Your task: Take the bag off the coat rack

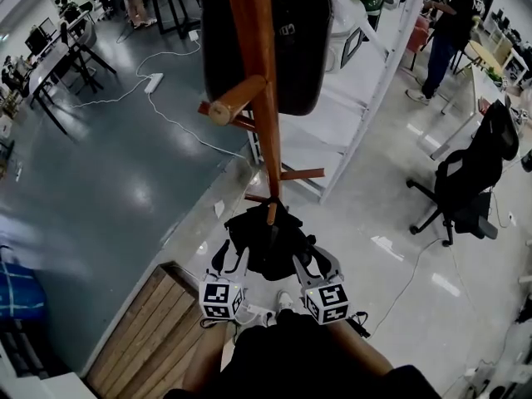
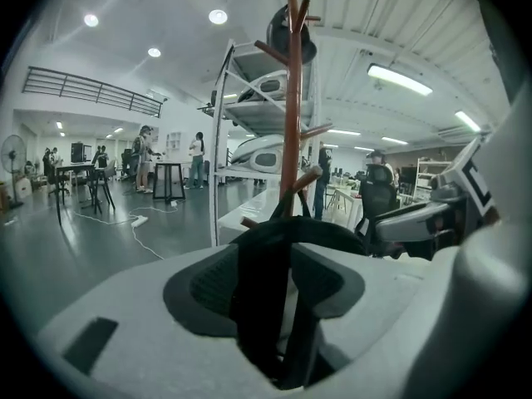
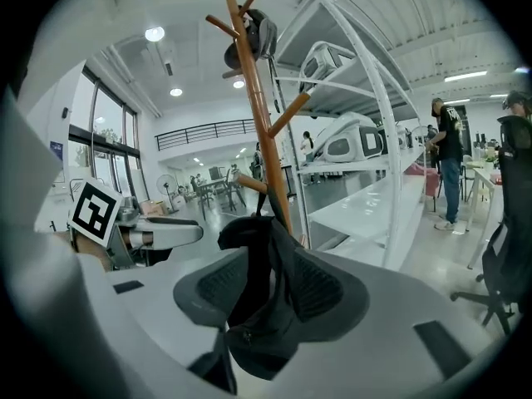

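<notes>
A black bag (image 1: 268,239) hangs from a low peg of the wooden coat rack (image 1: 264,98), just above the floor. My left gripper (image 1: 231,260) is at the bag's left side and my right gripper (image 1: 314,264) at its right side. In the left gripper view the left gripper (image 2: 270,283) stands open with a black strap (image 2: 259,314) of the bag running through the gap. In the right gripper view the right gripper (image 3: 268,288) is open too, with the bag's dark body (image 3: 258,335) between the pads. A second black item (image 1: 291,40) hangs high on the rack.
A white shelving unit (image 1: 366,73) stands right behind the rack. A black office chair (image 1: 474,173) is at the right, wooden planks (image 1: 158,331) at the lower left. A power strip with cable (image 1: 154,81) lies on the floor. A person (image 1: 449,32) stands at the back right.
</notes>
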### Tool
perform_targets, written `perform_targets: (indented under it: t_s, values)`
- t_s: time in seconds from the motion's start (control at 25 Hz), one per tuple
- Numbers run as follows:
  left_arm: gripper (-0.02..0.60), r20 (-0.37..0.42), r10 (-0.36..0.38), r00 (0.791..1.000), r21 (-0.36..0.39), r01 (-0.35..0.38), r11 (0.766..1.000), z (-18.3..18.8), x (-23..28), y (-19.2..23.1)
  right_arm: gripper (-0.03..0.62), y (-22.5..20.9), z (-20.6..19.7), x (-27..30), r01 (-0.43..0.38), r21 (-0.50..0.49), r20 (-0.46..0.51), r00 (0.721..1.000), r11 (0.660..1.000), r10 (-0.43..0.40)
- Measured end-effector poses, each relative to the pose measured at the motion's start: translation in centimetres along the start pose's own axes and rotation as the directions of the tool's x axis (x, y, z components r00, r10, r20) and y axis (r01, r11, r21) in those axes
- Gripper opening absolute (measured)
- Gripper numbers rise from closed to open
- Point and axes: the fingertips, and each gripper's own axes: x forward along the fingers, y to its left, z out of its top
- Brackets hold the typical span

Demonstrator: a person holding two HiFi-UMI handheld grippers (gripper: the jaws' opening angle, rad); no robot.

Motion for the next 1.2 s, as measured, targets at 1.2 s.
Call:
perform_targets:
  t_s: [1.2]
  values:
    - [0.27, -0.202, -0.081, 0.976, 0.202, 0.123, 0.972, -3.8, 8.9, 4.7, 0.215, -2.8, -4.2, 5.5, -0.015, -0.017, -0.164, 0.986, 1.0, 0.012]
